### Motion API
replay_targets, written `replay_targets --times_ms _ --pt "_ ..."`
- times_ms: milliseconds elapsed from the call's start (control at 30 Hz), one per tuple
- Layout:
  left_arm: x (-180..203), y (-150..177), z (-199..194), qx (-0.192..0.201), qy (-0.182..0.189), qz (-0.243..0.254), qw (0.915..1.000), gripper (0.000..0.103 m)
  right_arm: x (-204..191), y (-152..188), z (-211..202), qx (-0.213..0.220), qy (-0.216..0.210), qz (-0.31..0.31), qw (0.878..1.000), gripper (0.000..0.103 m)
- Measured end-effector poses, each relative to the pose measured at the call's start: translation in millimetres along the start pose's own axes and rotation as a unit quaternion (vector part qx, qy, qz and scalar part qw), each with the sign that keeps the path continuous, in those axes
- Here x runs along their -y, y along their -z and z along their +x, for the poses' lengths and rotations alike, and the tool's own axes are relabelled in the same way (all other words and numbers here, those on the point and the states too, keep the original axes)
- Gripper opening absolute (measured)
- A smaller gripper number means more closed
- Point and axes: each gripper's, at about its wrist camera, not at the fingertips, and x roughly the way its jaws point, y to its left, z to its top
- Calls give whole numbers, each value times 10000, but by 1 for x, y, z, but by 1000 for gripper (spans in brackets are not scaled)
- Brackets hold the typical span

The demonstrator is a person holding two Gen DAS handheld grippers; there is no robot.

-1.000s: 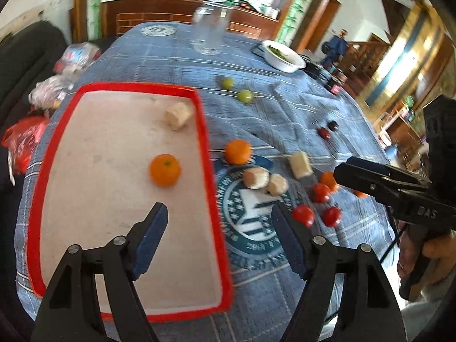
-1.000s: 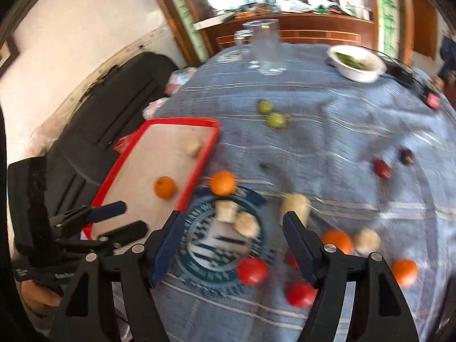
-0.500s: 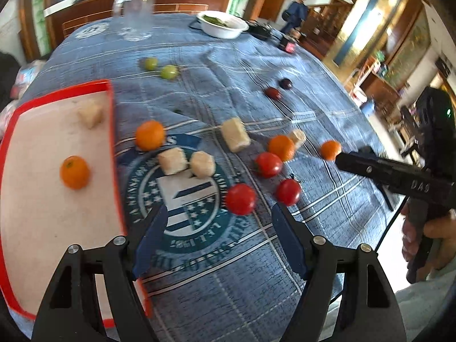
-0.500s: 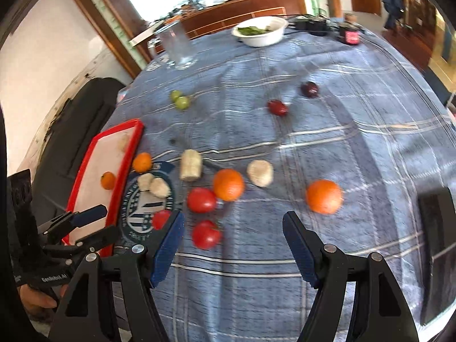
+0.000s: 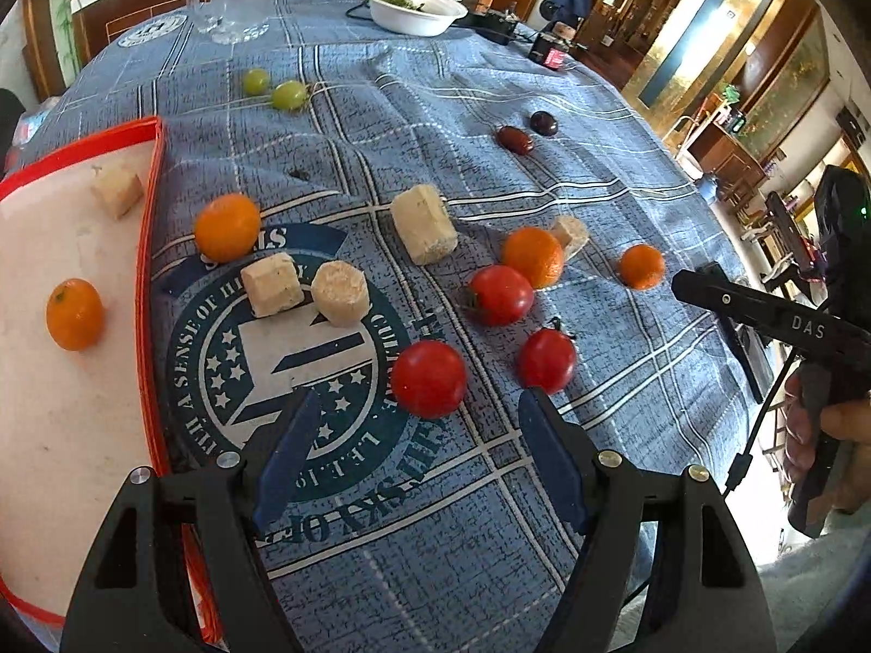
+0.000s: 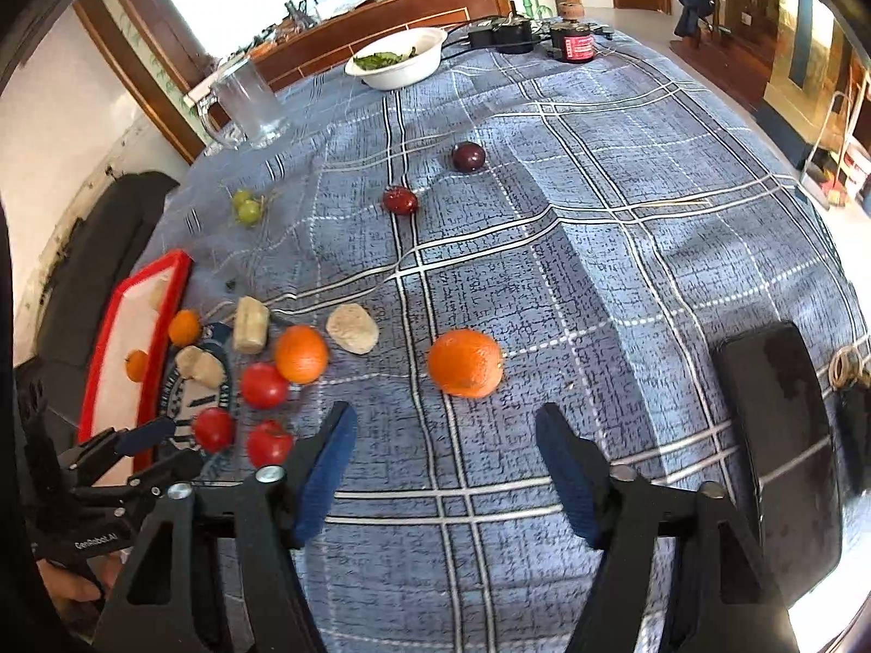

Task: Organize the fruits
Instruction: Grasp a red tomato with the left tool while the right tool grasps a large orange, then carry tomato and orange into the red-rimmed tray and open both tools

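Left wrist view: a blue plaid cloth (image 5: 544, 109) covers the table in a wood-panelled room, a red-rimmed tray (image 5: 146, 250) at left. The left gripper (image 5: 413, 449), wide open and empty, hangs just short of a tomato (image 5: 429, 379). The right gripper (image 6: 443, 470), equally open and empty, faces an orange (image 6: 464, 362) just ahead. Both have swung rightward off the tray since a second ago.

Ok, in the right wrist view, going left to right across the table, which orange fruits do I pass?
Orange on the tray → orange beside the tray → orange by the tomatoes → lone orange.
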Motion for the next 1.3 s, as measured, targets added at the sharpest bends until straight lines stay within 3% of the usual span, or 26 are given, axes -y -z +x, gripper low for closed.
replay_targets --times_ms 100,167,367,533,567,700,933,1300 --pt "1 0 6 -12 -90 -7 10000 74 1 -2 4 -42 39 9 10000 59" --pt "2 0 8 -17 -131 5 9999 63 2 -2 6 -75 60 18 10000 59" --pt "2 -4 17 -103 -147 -12 9998 50 7 -9 18 -200 89 64 9997 54" --pt "4 -7 22 -120 -203 16 9997 48 8 -18 33 -309 110 82 9994 49" --pt "5 -7 23 -119 -212 27 9997 40 8 -19 36 -340 110 76 9993 46" --pt "9 -10 25 -138 -162 125 9997 30 6 -21 46 -414 69 71 9991 38" --pt "10 -8 25 -169 -142 277 9994 29 0 -22 46 -409 174 -54 9990 37" --pt "6 -12 7 2 278 63 9996 29 -28 -20 -5 98 -165 -162 9997 37"
